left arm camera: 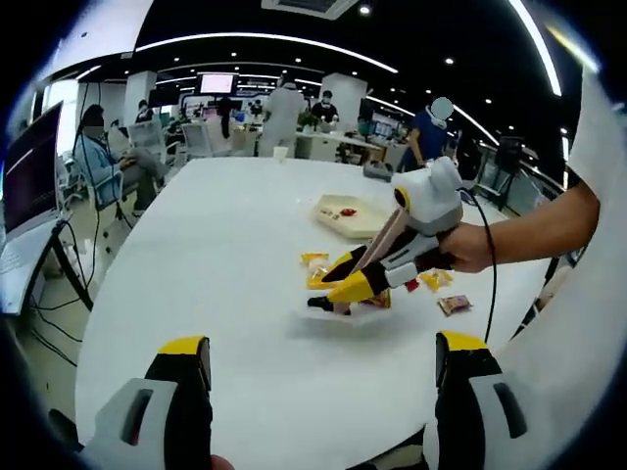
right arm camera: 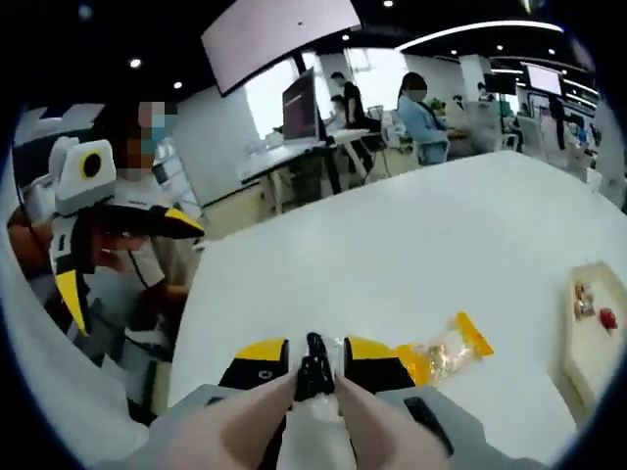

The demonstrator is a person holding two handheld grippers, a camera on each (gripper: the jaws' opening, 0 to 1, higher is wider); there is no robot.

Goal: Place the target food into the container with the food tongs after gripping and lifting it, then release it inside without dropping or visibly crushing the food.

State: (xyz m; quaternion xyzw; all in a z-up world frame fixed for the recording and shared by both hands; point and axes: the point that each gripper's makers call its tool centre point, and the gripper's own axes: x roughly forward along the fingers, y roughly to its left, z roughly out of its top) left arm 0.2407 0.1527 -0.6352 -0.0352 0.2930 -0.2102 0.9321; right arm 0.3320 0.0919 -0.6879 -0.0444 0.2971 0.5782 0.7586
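White table (left arm camera: 225, 284), beige tray (left arm camera: 353, 217) on its far side with small foods inside, right gripper (left arm camera: 338, 286) near the tray – closed around tongs (right arm camera: 315, 367), tongs pressed together on a clear snack packet (right arm camera: 446, 354), left gripper (left arm camera: 323, 367) – jaws apart, empty.

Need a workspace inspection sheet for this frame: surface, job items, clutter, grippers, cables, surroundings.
Surface: large white table, mostly bare.
Job's things: beige rectangular tray holding small red pieces; black-tipped food tongs clamped between the right gripper's fingers; yellow-ended clear snack packet lying just ahead of it.
Clutter: loose small wrapped snacks on the table.
Grippers: left gripper open, nothing between its fingers; right gripper shut on the tongs.
Cables: black cord trailing from the right gripper.
Surroundings: open office, desks, monitors, several people.
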